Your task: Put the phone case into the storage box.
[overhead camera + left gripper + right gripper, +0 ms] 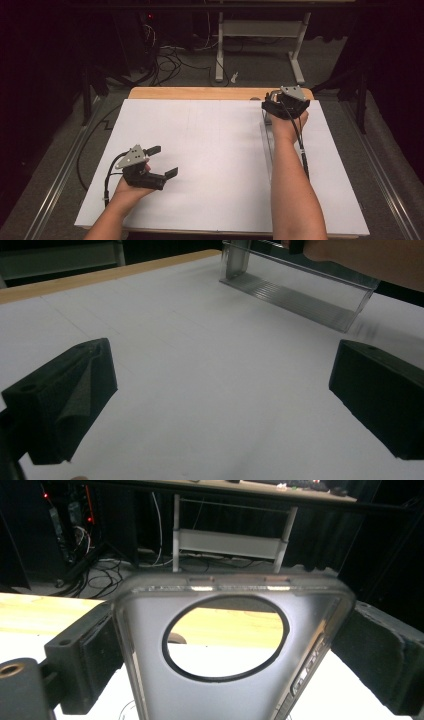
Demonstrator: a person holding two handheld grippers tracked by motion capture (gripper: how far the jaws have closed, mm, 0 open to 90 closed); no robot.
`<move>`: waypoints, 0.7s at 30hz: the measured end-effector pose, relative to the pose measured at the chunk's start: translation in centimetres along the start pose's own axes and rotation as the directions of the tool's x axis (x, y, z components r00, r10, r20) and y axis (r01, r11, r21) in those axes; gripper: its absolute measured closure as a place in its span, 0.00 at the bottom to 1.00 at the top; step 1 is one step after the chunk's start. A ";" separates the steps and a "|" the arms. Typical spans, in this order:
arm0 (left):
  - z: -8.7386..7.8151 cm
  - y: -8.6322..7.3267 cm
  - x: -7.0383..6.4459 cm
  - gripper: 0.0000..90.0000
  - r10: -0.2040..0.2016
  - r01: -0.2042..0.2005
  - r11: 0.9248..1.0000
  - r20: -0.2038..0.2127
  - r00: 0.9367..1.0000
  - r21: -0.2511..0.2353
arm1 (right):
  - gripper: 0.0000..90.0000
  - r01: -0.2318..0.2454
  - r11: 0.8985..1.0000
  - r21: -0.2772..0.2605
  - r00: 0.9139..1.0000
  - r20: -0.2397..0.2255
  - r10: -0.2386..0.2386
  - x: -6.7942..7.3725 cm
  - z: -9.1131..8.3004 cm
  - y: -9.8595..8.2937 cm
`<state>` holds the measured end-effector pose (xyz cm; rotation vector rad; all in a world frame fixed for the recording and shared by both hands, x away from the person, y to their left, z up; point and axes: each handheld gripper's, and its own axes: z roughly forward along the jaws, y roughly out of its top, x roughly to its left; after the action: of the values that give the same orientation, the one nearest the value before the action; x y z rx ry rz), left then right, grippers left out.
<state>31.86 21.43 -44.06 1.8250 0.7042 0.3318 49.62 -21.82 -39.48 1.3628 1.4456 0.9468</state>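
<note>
A clear, frosted phone case [220, 690] with a large round cutout stands between the jaws of my right gripper [227, 655], which is shut on its two long sides. Over the far right of the white sheet [210, 150], the right gripper [280, 107] holds the case [267, 137], a faint clear strip running toward the person. The left gripper view has the same case [295, 297] raised at one end, its other end on the sheet. My left gripper [163, 161] hovers near the front left, open, with nothing between its jaws [220, 390].
The white sheet covers a wooden table whose bare rim [200, 93] runs along the far edge. Beyond it are a white desk frame [260, 30] and loose cables [170, 62] on the floor. Metal rails [60, 175] run along both sides.
</note>
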 end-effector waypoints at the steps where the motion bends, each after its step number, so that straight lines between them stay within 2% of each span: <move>1: 0.0 0.0 0.0 0.00 0.001 -0.001 1.000 0.001 1.000 0.001 | 0.06 -0.002 1.000 0.005 1.000 0.000 0.002 0.0 0.0 0.0; 6: 0.0 0.0 0.0 0.00 0.002 -0.002 1.000 -0.001 1.000 0.005 | 0.00 -0.001 1.000 -0.001 1.000 -0.017 0.001 -0.2 0.0 0.0; 14: 0.0 0.0 0.1 0.00 -0.001 0.001 1.000 -0.006 1.000 0.010 | 0.00 -0.011 1.000 -0.001 0.999 -0.045 0.011 -0.3 -0.2 0.2; 21: 0.1 -0.1 0.2 0.00 0.007 -0.007 1.000 -0.004 1.000 0.022 | 0.00 -0.005 1.000 0.006 0.998 -0.064 0.005 -0.5 -1.1 0.6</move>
<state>32.02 21.46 -44.20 1.8480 0.7073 0.3340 48.73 -22.21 -38.55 1.3521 1.4947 0.9979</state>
